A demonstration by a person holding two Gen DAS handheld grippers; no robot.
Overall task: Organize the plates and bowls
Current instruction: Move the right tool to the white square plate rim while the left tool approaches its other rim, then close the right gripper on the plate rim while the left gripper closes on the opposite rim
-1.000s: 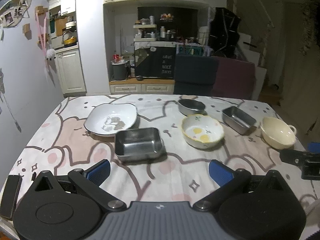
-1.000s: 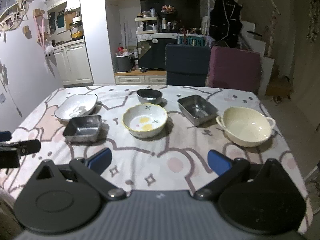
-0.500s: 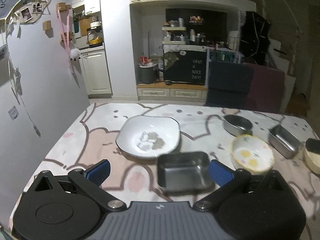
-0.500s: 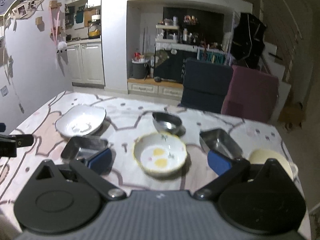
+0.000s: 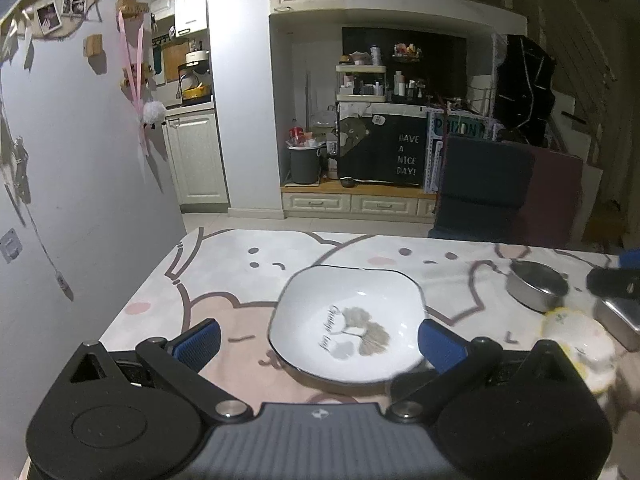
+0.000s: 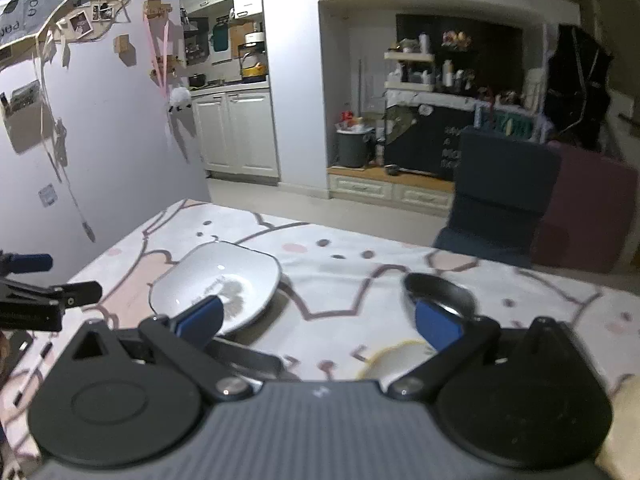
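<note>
Two grippers hang above a table spread with a pink bear-print cloth, both with jaws spread wide and nothing between them. The left gripper frames a white square-ish plate printed with a grey leaf and script; the plate lies flat on the cloth. To its right sit a round steel bowl, a yellow-rimmed bowl, blurred, and the corner of a steel tray. The right gripper is over the same plate, with the round steel bowl by its right finger, the yellow-rimmed bowl just below, and a steel container partly hidden behind its left finger.
</note>
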